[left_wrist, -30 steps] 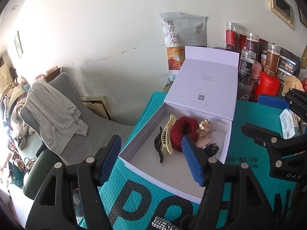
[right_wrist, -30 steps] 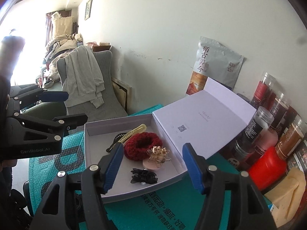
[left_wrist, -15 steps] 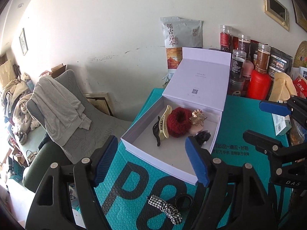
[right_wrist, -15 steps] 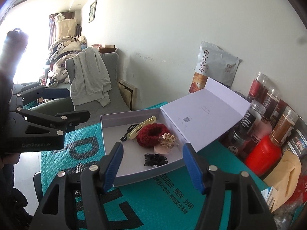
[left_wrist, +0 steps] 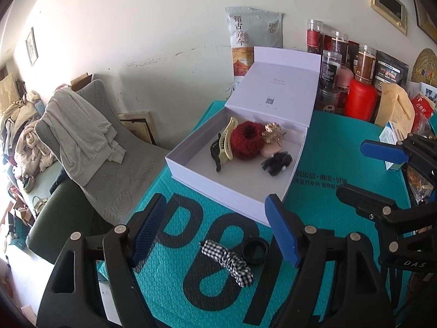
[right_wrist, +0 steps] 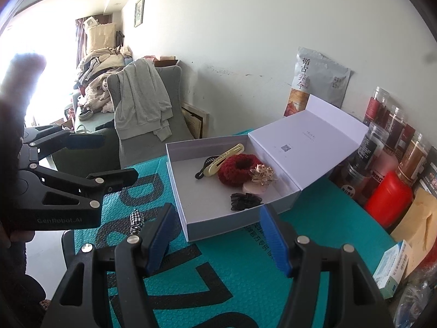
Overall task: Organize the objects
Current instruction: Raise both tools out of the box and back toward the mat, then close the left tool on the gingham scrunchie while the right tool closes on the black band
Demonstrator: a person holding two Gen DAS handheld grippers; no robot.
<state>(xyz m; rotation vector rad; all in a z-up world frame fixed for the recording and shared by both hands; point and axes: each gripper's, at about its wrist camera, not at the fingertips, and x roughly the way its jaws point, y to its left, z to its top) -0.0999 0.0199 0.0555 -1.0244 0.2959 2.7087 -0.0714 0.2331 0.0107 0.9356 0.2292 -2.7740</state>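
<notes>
The white box (left_wrist: 232, 188) sits open on the teal mat (left_wrist: 341, 147), holding a red scrunchie (left_wrist: 247, 143), a cream clip (left_wrist: 226, 142) and a black clip (left_wrist: 277, 162). Compared with a second ago, both grippers have pulled back from the box, bringing into view a checked bow (left_wrist: 228, 259) and a black ring (left_wrist: 255, 251) in front of it. The left gripper (left_wrist: 215, 231) stands wider than before, empty; the right gripper (right_wrist: 215, 239) stays half open, empty.

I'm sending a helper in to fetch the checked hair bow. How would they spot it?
Find the open white box on the teal mat. Just in front of the box, outside it, the checked hair bow lies on the mat beside a plain black hair ring. It is the only black-and-white gingham piece there.
</notes>
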